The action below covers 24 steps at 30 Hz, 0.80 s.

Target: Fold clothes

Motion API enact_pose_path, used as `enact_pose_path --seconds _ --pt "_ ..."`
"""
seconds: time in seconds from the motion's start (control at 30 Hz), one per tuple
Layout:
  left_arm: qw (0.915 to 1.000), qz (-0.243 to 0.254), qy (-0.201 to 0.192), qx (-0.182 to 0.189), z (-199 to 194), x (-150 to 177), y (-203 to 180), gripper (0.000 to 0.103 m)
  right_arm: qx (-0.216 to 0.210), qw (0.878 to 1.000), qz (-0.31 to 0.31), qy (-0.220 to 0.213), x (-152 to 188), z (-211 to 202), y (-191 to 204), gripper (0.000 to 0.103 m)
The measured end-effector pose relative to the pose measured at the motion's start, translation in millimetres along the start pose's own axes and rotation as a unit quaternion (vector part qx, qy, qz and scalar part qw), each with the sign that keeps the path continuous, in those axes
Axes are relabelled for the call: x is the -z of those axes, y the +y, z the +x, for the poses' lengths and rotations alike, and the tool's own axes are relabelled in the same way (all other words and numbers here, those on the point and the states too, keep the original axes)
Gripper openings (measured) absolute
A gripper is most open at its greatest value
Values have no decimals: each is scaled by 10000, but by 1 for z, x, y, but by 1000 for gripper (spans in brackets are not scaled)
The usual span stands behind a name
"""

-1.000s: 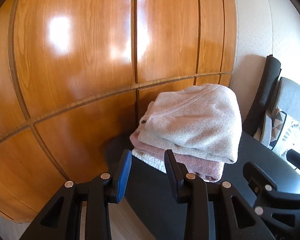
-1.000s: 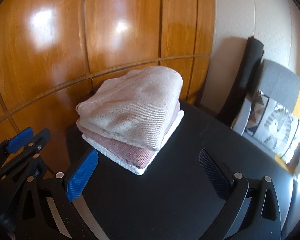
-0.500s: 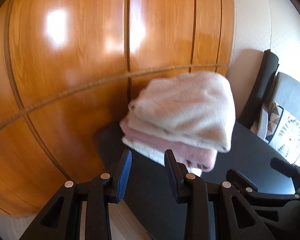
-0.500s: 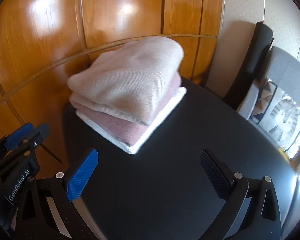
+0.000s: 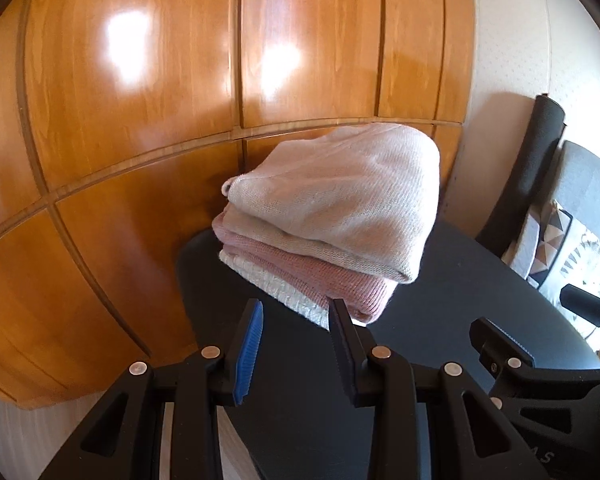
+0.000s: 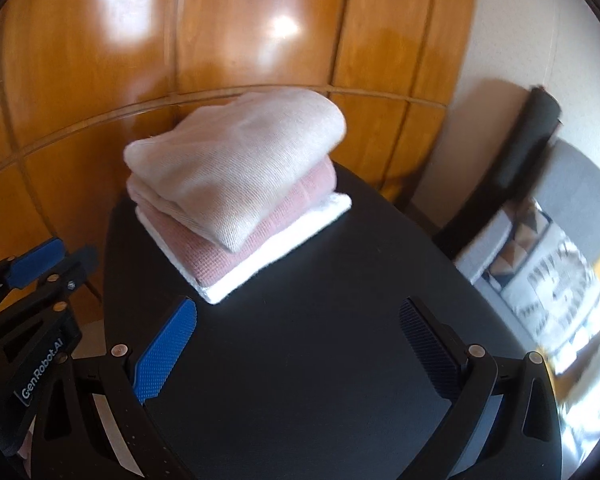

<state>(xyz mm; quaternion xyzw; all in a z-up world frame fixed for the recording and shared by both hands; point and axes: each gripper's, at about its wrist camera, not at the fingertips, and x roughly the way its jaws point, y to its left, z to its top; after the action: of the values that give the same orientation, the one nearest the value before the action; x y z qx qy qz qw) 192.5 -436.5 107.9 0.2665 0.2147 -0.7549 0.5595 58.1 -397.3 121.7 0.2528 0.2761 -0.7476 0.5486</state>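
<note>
Three folded garments sit stacked [image 6: 236,184] at the table's [image 6: 320,320] far left. Both grippers have pulled back and swung slightly: left gripper [image 5: 296,320] narrowly apart, right gripper [image 6: 300,332] wide apart, both empty. Stack looks finished.

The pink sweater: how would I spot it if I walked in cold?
Find the black table against the wooden panelling; one stack of folded knits sits at its far end. The pink sweater is the middle layer, under the cream top piece and over the white bottom piece.
</note>
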Motion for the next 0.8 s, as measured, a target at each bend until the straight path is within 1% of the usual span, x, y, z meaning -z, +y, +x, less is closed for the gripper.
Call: enact_pose_path --seconds 0.13,0.33,0.4,0.8 --pt "9998 -151 54 -116 0 -3 -7 35 -107 9997 -208 -111 -5 3 -7 103" --pt "9992 -77 29 -398 3 -5 -17 35 -232 9995 -159 -120 -6 14 -12 103" --pt "9986 -78 -58 -513 2 -3 -18 35 -254 9995 -136 -122 -5 16 -12 103" --pt "9967 53 -274 -767 0 1 -22 34 -133 9998 -38 -122 -5 21 -8 103"
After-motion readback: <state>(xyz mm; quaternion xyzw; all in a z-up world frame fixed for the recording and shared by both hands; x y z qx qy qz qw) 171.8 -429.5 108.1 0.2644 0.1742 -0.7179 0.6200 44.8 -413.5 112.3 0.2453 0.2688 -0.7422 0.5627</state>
